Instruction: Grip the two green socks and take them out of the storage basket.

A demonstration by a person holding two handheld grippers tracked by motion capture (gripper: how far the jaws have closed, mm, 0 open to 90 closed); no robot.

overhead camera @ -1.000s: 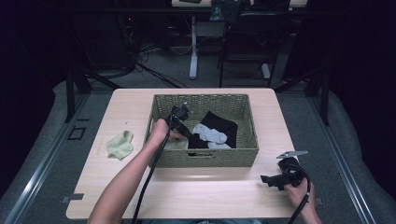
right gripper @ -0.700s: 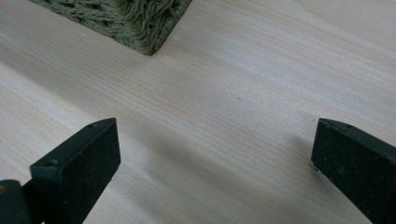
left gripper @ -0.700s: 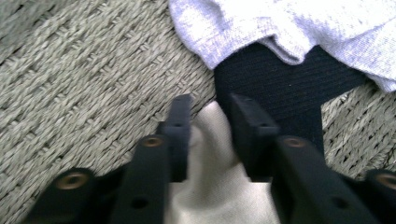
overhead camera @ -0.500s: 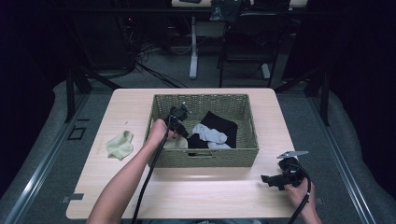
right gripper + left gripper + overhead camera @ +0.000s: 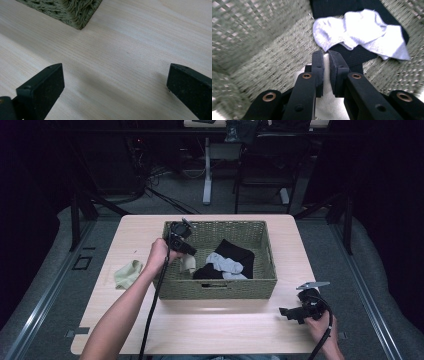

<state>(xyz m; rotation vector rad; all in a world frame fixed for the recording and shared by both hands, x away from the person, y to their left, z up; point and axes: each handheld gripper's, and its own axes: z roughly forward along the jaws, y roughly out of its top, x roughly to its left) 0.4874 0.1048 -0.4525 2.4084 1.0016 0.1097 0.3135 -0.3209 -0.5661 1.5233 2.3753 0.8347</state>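
A green woven basket stands mid-table. Inside lie a black sock and a pale grey-white sock, which also show as the black sock and the white sock. My left gripper hangs over the basket's left end, shut on a cream sock. In the left gripper view the jaws of the left gripper pinch the cream sock, which hangs below them. My right gripper rests low at the front right of the table, open, and the right gripper has bare wood between its pads.
A light green sock lies on the table left of the basket. A corner of the basket is ahead of the right gripper. Chairs and stands crowd the dark floor beyond the table's far edge.
The left gripper has closed on the cream sock and risen with it from the basket floor. The right gripper has kept still.
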